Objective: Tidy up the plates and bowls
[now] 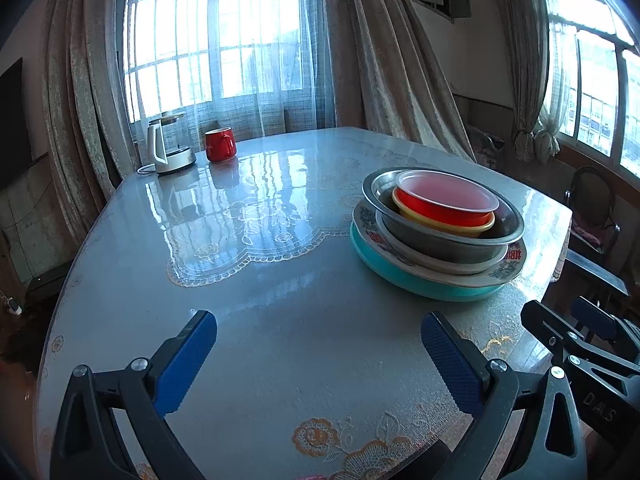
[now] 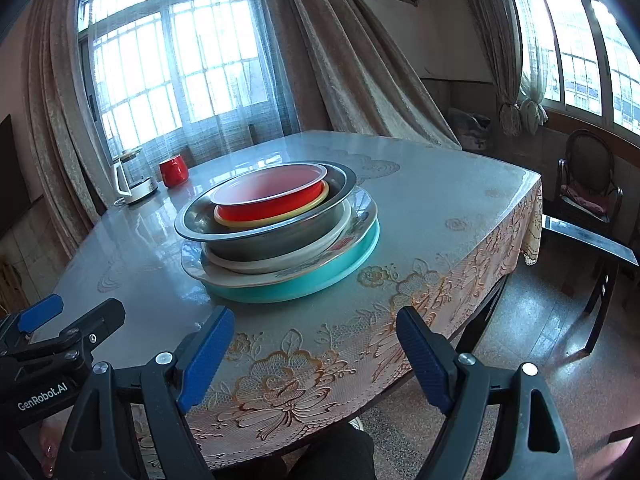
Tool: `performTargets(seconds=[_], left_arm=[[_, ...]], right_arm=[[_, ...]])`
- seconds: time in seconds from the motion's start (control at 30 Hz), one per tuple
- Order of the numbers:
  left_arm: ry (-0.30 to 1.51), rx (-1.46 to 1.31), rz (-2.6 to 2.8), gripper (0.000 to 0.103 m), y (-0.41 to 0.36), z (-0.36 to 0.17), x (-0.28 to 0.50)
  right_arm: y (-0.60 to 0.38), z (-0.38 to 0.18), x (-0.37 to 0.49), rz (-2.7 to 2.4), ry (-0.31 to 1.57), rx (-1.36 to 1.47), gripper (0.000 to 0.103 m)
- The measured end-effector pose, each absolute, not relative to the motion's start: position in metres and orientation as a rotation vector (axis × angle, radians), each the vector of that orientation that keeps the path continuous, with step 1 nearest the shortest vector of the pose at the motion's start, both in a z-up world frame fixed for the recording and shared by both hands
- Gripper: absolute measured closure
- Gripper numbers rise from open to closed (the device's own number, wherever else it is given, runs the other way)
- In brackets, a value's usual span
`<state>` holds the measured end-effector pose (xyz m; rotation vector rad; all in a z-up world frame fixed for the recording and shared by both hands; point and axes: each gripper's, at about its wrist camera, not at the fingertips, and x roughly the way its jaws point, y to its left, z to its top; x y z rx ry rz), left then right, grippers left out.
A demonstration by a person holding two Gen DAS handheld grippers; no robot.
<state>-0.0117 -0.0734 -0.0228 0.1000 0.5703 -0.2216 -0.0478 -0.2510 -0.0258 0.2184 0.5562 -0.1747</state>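
Observation:
One stack of dishes stands on the table near its right side. From the bottom it holds a teal plate [image 1: 404, 276] [image 2: 340, 266], a patterned white plate [image 1: 514, 262] [image 2: 192, 260], a plain white dish [image 2: 280, 258], a steel bowl [image 1: 440, 242] [image 2: 256, 246], a yellow bowl [image 1: 440, 222] [image 2: 260, 222] and a red bowl [image 1: 436, 204] [image 2: 264, 206]. My left gripper [image 1: 318, 354] hangs open over bare tablecloth, left of and nearer than the stack. My right gripper [image 2: 316, 350] stands open above the table's front edge, short of the stack. Nothing lies between either pair of fingers.
A white kettle [image 1: 166, 148] [image 2: 130, 184] and a red mug [image 1: 219, 145] [image 2: 173, 171] stand at the table's far left corner. The table [image 1: 260, 240] wears a glossy lace-patterned cover. A dark bench [image 2: 588, 240] and a chair [image 2: 588, 184] stand to the right.

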Motion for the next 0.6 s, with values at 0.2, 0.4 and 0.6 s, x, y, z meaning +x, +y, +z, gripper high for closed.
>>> performTargets(seconds=[0.2, 0.4, 0.6], left_arm=[[0.572, 0.101, -0.219, 0.000, -0.0744, -0.0235, -0.0114], [0.572, 0.106, -0.220, 0.000, -0.0746, -0.0236, -0.0118], [0.592, 0.095, -0.232, 0.000, -0.0748, -0.0235, -0.0105]], right_arm=[[-0.2520, -0.0259, -0.0471, -0.175, 0.556, 0.217, 0.019], [-0.2540, -0.0257, -0.0471, -0.175, 0.557, 0.223, 0.019], [-0.2540, -0.0264, -0.0469, -0.175, 0.560, 0.221, 0.019]])
